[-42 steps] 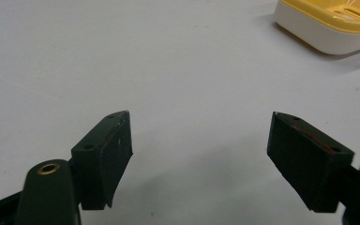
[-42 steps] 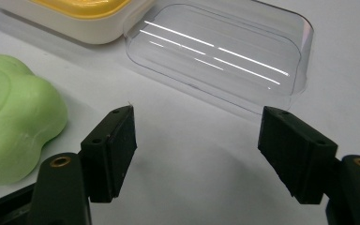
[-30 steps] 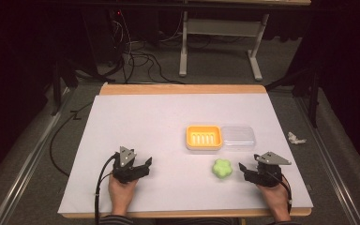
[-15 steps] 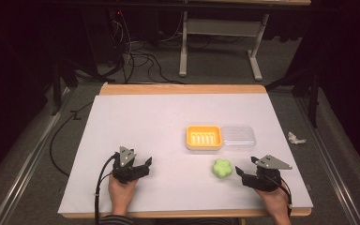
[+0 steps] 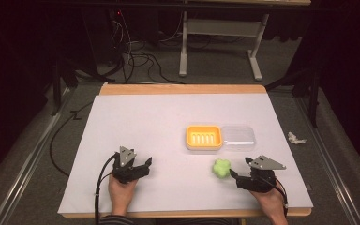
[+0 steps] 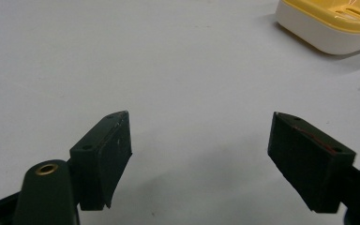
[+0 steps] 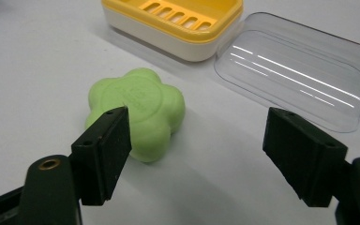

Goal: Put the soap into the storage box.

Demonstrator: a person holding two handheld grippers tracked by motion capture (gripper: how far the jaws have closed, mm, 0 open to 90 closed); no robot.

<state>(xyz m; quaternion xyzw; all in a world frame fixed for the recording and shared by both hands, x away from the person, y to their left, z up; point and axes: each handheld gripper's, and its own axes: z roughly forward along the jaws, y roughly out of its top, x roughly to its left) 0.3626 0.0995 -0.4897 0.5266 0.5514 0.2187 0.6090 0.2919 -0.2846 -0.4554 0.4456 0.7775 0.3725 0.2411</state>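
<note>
Right gripper (image 7: 197, 154), jaws spread, closes on green flower-shaped soap bar (image 7: 138, 111) near table's front edge, in front of yellow slotted soap dish (image 5: 204, 137) (clear plastic lid (image 7: 295, 75) alongside). Left gripper (image 5: 146, 163) idle, unclenched. Likely next: centre jaws around soap, squeeze.

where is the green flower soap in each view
High view: the green soap lies on the white table, lower right of centre, just ahead of the right hand-held gripper.
Left gripper view: the soap is not in this picture.
Right gripper view: the soap sits left of centre, behind the left jaw tip.
Shared landmark: the yellow soap dish, at the top right corner in the left gripper view and top centre in the right gripper view.
</note>
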